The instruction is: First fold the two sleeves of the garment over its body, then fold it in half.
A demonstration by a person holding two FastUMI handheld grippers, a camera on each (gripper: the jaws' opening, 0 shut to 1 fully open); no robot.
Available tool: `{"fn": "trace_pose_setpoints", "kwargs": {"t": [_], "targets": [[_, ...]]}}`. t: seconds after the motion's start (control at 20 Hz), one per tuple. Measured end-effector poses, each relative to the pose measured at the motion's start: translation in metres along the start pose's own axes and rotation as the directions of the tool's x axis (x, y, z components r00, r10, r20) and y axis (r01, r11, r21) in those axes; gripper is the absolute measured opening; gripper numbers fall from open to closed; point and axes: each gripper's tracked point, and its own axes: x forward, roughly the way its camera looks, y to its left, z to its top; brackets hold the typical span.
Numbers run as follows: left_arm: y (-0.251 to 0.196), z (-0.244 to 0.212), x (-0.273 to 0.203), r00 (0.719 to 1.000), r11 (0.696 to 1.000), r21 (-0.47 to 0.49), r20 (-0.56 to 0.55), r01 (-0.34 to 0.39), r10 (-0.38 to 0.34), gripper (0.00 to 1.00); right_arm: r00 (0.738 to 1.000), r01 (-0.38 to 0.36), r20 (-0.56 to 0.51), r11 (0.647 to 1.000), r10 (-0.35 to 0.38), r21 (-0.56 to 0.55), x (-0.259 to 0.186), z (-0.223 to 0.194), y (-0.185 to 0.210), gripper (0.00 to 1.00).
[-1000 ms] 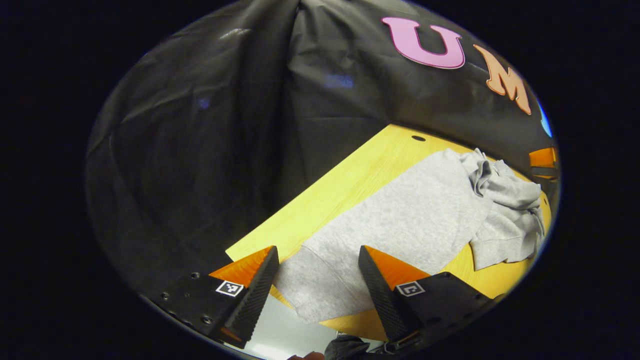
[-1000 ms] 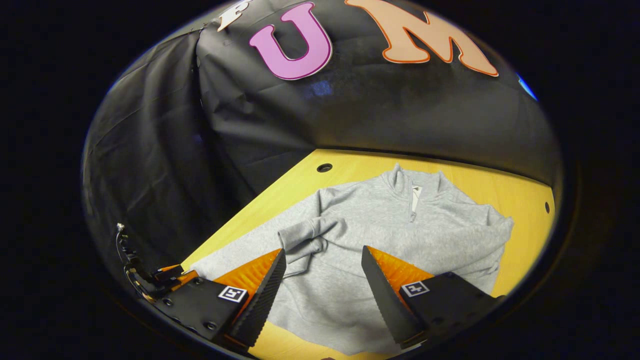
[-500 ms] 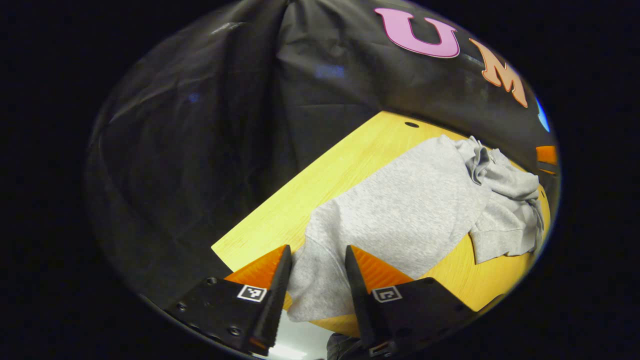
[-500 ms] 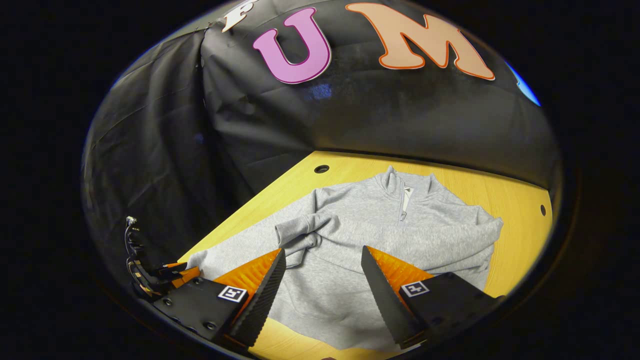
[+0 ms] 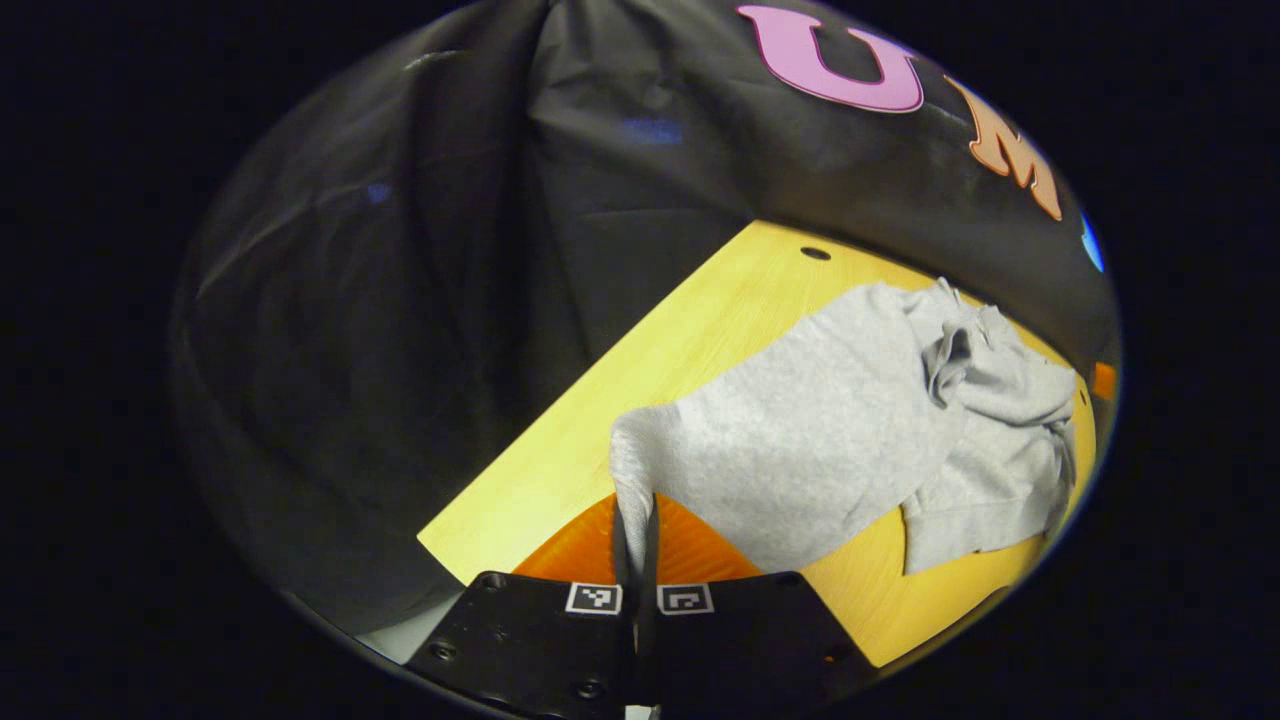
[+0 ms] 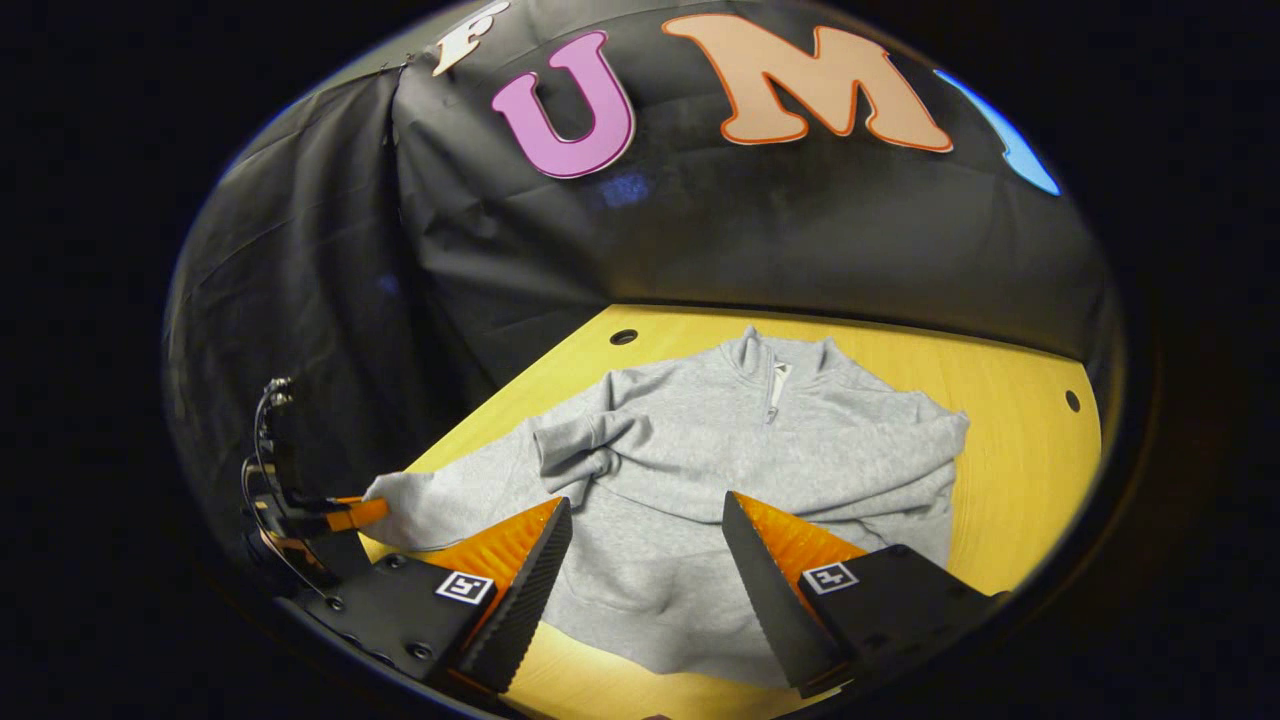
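- The grey top [image 6: 740, 470] lies on the yellow table [image 6: 1010, 440], collar toward the black wall.
- The left gripper [image 5: 636, 520] is pinched tight on a corner of the top and lifts it a little off the table.
- The right gripper [image 6: 645, 560] is wide apart above the top's near edge, holding nothing.
- One sleeve [image 6: 585, 450] lies folded over the body.

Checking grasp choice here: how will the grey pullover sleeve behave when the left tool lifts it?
Probably floppy: the sleeve already drapes limply from the shut left tool. Likely light, since a pinch raises its cuff. The grey pullover may drag and wrinkle on the table, as its bunched folds suggest.
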Motion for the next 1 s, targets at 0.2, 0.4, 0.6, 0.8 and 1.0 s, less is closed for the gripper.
{"fn": "trace_pose_setpoints", "kwargs": {"t": [0.2,0.4,0.6,0.8,1.0], "targets": [[-0.022,0.054,-0.01,0.993,0.997,0.001,0.092,0.074,-0.074,0.0,0.999,0.042,0.001,0.999,-0.042,0.03,-0.017,-0.008,-0.024,0.96],[-0.054,0.115,-0.023,0.972,0.991,0.075,0.2,0.108,-0.121,0.0,0.997,0.079,0.011,0.995,-0.08,0.068,-0.034,-0.015,-0.043,0.96],[-0.096,0.163,-0.033,0.941,0.983,0.103,0.288,0.152,-0.176,0.0,0.992,0.119,0.023,0.989,-0.121,0.087,-0.055,-0.021,-0.061,0.96],[-0.153,0.185,-0.046,0.913,0.958,0.176,0.303,0.228,-0.273,0.0,0.985,0.167,0.035,0.981,-0.172,0.101,-0.08,-0.029,-0.082,0.96],[-0.232,0.2,-0.061,0.866,0.907,0.27,0.302,0.325,-0.4,0.0,0.974,0.216,0.039,0.969,-0.222,0.122,-0.107,-0.04,-0.104,0.96]]}}
